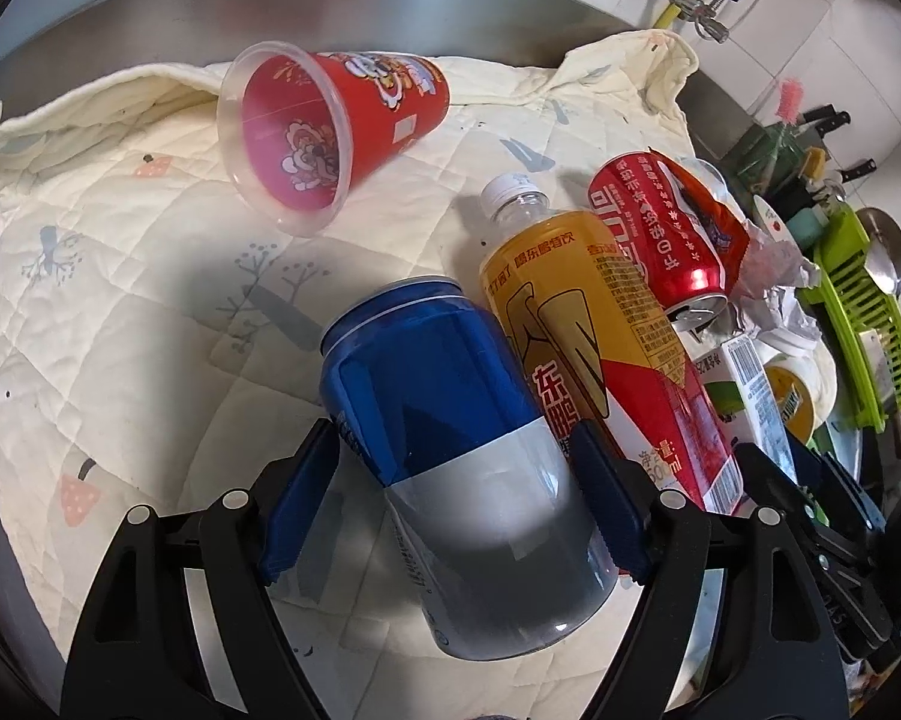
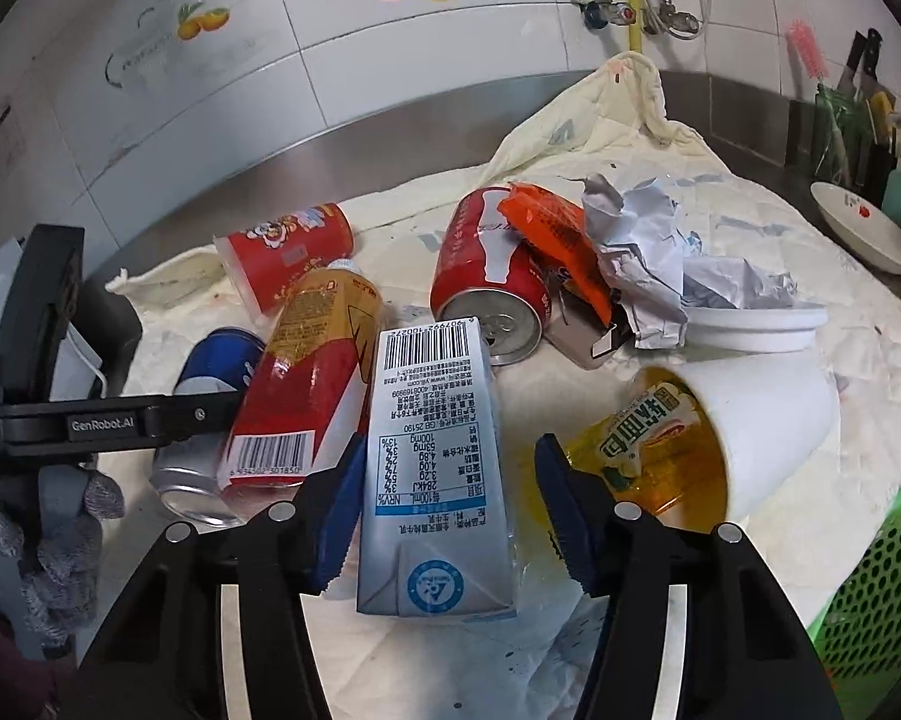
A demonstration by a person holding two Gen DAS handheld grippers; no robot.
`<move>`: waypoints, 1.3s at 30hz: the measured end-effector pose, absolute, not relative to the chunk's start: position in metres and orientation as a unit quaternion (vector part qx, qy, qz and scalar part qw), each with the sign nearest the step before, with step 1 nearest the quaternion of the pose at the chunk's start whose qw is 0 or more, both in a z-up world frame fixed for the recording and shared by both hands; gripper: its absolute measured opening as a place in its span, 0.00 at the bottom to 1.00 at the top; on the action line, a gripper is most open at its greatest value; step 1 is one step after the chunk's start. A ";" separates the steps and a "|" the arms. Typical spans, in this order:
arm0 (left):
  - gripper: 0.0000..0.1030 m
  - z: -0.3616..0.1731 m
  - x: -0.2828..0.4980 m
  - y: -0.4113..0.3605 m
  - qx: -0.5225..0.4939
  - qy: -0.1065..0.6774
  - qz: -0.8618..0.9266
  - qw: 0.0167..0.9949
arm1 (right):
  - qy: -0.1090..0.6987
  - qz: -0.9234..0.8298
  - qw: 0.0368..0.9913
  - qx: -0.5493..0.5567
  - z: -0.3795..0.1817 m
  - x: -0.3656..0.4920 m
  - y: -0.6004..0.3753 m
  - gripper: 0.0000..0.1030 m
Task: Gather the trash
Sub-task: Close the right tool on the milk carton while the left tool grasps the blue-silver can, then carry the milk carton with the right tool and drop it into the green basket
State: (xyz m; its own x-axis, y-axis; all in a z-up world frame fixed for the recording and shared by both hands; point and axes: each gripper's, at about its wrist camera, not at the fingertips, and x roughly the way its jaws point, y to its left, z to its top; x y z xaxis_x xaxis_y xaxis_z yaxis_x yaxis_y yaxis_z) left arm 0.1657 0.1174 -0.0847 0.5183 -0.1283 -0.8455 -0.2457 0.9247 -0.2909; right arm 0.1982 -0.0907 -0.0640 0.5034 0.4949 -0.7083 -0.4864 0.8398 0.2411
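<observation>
the blue can (image 1: 450,456) is clamped in the left gripper (image 1: 456,516) above the quilted cloth (image 1: 120,312), while the milk carton (image 2: 432,468) is only loosely straddled by the right gripper (image 2: 444,516), so it could be dropped if lifted.

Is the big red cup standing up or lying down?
Lying down. The red cup rests on its side on the quilted cloth, its open mouth facing the camera.
</observation>
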 end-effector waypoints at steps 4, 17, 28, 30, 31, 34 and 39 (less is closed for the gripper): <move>0.74 -0.084 0.168 0.115 -0.182 0.490 0.037 0.852 | 0.415 0.283 0.865 -0.001 -0.070 0.197 -0.086 0.40; 0.60 -0.078 0.148 0.123 -0.178 0.480 0.022 0.858 | 0.367 0.283 0.885 0.038 -0.038 0.155 -0.101 0.39; 0.57 -0.077 0.140 0.131 -0.173 0.483 0.024 0.858 | 0.343 0.241 0.906 0.058 -0.022 0.114 -0.137 0.39; 0.59 -0.078 0.141 0.130 -0.171 0.487 0.025 0.856 | 0.343 0.228 0.909 0.060 -0.023 0.109 -0.146 0.39; 0.59 -0.078 0.142 0.130 -0.170 0.489 0.026 0.855 | 0.343 0.222 0.911 0.063 -0.023 0.106 -0.151 0.39; 0.62 -0.080 0.146 0.129 -0.166 0.497 0.024 0.851 | 0.345 0.207 0.913 0.070 -0.025 0.100 -0.164 0.39; 0.61 -0.085 0.152 0.128 -0.164 0.499 0.025 0.851 | 0.347 0.172 0.919 0.077 -0.030 0.090 -0.190 0.39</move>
